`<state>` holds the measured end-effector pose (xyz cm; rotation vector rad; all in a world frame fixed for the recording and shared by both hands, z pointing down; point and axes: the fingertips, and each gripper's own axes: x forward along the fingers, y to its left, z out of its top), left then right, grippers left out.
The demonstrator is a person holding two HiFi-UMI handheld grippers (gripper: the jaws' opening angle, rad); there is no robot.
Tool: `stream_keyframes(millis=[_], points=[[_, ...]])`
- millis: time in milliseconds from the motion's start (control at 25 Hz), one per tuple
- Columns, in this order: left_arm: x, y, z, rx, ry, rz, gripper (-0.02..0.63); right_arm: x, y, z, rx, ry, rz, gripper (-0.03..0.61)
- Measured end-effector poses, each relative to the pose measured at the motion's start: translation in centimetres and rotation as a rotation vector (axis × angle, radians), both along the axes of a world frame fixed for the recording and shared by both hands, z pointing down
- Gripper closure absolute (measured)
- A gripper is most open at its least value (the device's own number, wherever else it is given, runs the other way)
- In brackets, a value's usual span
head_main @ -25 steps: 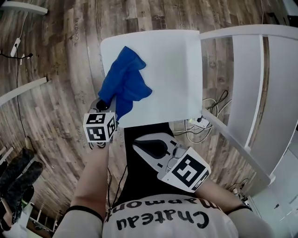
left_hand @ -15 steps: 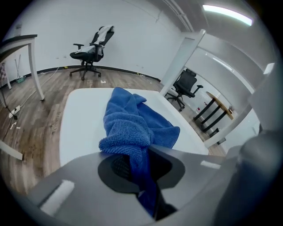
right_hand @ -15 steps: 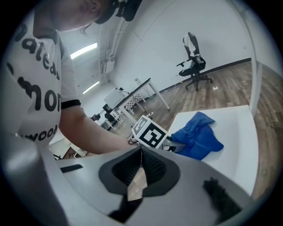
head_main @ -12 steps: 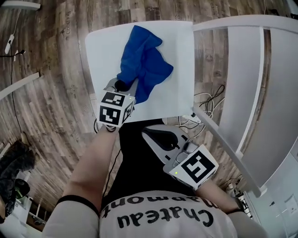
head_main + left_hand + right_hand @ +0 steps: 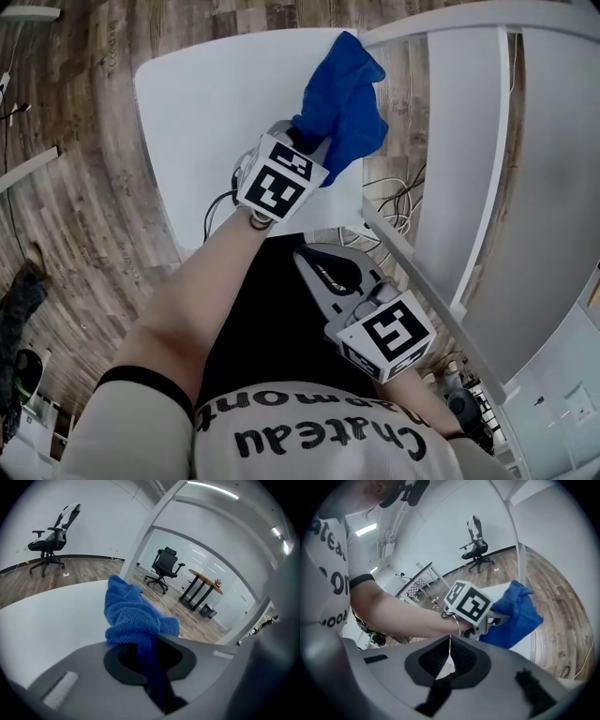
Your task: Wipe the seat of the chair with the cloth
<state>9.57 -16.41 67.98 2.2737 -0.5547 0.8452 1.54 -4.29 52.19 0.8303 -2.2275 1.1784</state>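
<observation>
Seat (image 5: 216,103) edge bears cloth (image 5: 345,101) pinched in left hand-held gripper (image 5: 311,150).

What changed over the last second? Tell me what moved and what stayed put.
The left gripper, still shut on the blue microfibre cloth, swept it across the white chair seat, from the seat's left side to its far right corner. The right gripper stayed shut and empty, held back off the seat.
</observation>
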Motion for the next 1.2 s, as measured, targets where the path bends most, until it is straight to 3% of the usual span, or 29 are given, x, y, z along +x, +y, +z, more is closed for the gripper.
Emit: stream_keyframes(millis=[160, 320, 440, 680, 800, 960, 1200], points=[[3.5, 1.0, -0.2, -0.046, 0.017, 0.039, 0.565, -0.5, 0.6, -0.3, -0.007, -0.014, 0.011, 0.563], [2.8, 1.9, -1.3, -0.026, 0.01, 0.055, 0.563, -1.0, 0.8, -0.6, -0.008, -0.024, -0.007, 0.563], [-2.6, 3.3, -1.0, -0.024, -0.061, 0.034, 0.564, -2.3, 0.5, -1.1, -0.011, -0.038, -0.045, 0.563], [-20.9, 7.9, -0.3, -0.091, -0.287, -0.16, 0.563, -8.4, 0.9, -2.5, -0.008, -0.125, -0.194, 0.563], [-27.7, 10.6, 0.2, -0.122, -0.374, -0.266, 0.563, -11.1, 2.1, -3.3, 0.001, -0.154, -0.267, 0.563], [-30.1, 11.9, 1.1, -0.13, -0.428, -0.318, 0.563, -12.3, 3.4, -3.5, 0.01, -0.162, -0.33, 0.563], [-27.7, 10.9, 1.8, -0.122, -0.485, -0.211, 0.565, -10.1, 3.6, -3.6, 0.016, -0.133, -0.297, 0.563]])
